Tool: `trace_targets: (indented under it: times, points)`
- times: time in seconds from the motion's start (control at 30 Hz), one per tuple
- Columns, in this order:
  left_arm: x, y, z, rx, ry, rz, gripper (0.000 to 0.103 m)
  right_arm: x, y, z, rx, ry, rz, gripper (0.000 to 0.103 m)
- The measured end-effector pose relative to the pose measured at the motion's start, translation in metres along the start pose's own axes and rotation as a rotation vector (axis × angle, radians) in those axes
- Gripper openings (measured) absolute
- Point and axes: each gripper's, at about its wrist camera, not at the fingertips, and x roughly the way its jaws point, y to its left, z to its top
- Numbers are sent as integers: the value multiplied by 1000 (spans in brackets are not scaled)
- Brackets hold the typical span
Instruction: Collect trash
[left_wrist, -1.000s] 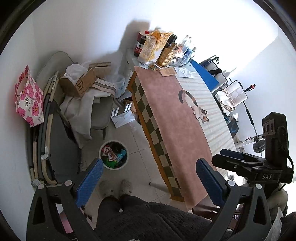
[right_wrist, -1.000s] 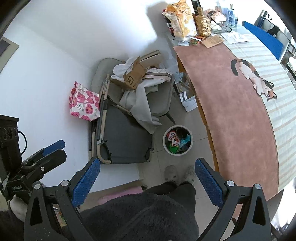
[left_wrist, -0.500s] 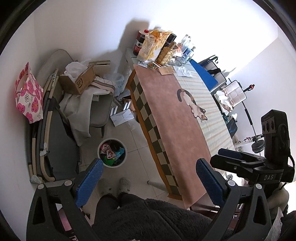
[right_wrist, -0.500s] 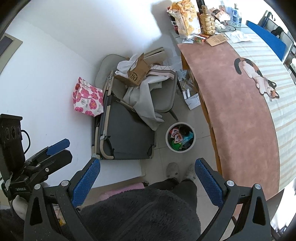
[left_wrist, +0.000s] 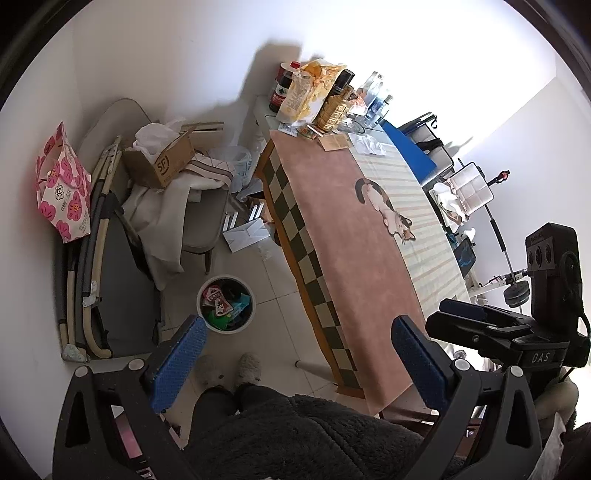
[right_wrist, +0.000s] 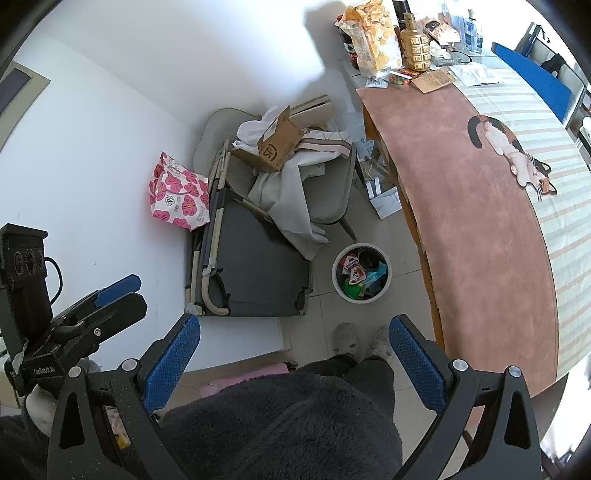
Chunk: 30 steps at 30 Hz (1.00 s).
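Note:
A white round bin stands on the tiled floor beside the table, holding several colourful wrappers. Both grippers are held high above the floor, looking down. My left gripper is open with nothing between its blue pads. My right gripper is open and empty too. Each shows at the edge of the other's view: the right one and the left one. A long table carries a pink cloth with a cat picture. At its far end sit a yellow snack bag, bottles and papers.
A grey chair piled with white cloth and a cardboard box stands left of the table. A folded grey cot and a pink flowered bag lean by the wall. The person's slippers are near the bin.
Both views have shifted slightly: the bin, chair and table have drifted a little across the frames. Both grippers stay open and empty.

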Motion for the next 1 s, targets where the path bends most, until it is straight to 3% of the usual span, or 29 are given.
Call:
trace_targets:
  times: [1.0]
  points:
    - [-8,-8,-5,-6,-4,0,103,-4,6,-13,4,-5,22,103]
